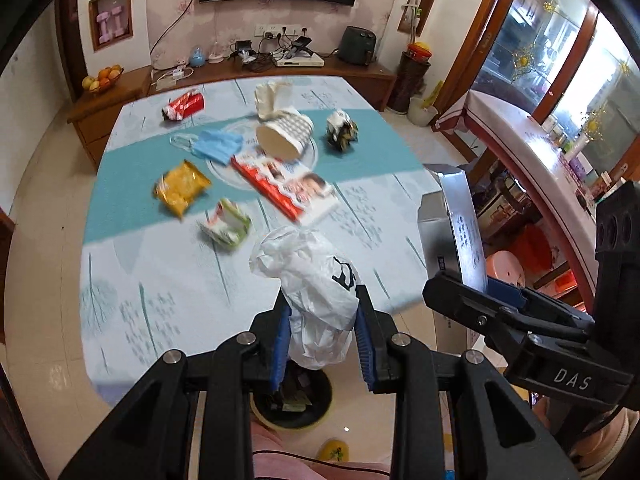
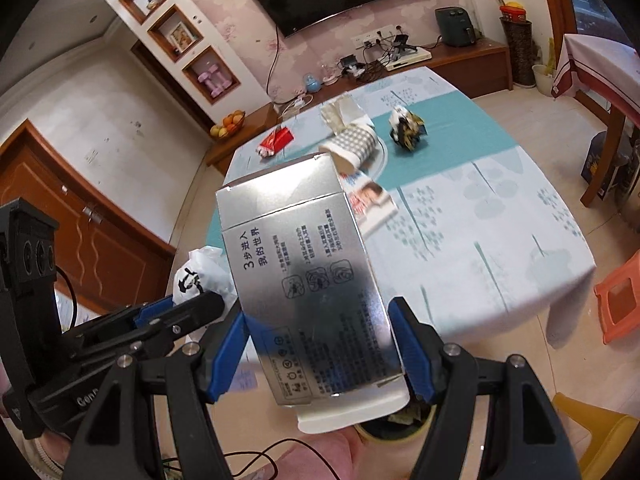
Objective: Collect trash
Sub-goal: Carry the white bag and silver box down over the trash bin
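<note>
Left claw [image 1: 322, 320] pinching a crumpled white plastic bag with black print [image 1: 316, 284] between its blue pads, held in the air above a round dark-rimmed bin [image 1: 324, 396] on the floor at the near edge of the surface.

Right claw [image 2: 318, 344] pinching a shiny silver cardboard box with black Chinese print [image 2: 308, 264], box tilted, lower flap hanging over the bin's rim.

Both claws close together, side by side.

On the surface, a table under a pale blue-and-teal patterned cloth [image 1: 168, 300]: yellow snack packet [image 1: 181, 189], green-and-white crushed wrapper [image 1: 227, 224], red-and-white flat chocolate box [image 1: 288, 186], blue face mask [image 1: 216, 145], checked paper cup lying on its side [image 1: 285, 136], red crumpled packet [image 1: 183, 106], dark crumpled wrapper [image 1: 340, 130].
</note>
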The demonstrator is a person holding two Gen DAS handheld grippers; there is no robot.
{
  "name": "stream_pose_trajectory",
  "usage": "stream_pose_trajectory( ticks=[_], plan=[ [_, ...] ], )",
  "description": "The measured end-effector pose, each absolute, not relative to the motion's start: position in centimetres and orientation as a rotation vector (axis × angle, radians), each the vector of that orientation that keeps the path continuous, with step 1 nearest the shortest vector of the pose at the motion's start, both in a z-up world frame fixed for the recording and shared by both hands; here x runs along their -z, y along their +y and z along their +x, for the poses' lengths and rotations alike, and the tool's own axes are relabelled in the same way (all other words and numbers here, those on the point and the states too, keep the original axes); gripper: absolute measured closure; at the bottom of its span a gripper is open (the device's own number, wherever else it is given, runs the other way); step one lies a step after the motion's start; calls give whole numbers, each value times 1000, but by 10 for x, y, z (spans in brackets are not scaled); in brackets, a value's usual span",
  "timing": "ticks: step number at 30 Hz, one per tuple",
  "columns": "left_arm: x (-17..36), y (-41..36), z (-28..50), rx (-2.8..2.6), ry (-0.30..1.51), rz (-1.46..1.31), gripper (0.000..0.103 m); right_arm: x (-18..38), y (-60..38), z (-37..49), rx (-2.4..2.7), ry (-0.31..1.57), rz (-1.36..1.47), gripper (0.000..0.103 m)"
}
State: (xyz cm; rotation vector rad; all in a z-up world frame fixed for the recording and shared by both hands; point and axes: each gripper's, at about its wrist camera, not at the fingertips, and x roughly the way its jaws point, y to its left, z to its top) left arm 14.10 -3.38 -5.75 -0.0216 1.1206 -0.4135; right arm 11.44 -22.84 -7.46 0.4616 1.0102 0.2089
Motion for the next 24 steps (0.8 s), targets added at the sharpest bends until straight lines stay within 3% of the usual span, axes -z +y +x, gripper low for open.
stream_pose_trajectory(
  ticks=[13, 24],
  plan=[
    [88, -51, 59, 362, 1212, 16, 76, 110, -238, 51, -246, 1111, 526, 34],
    [166, -59, 37, 371, 1329, 52, 76, 197, -243, 30, -163, 1237, 607, 34]
  ],
)
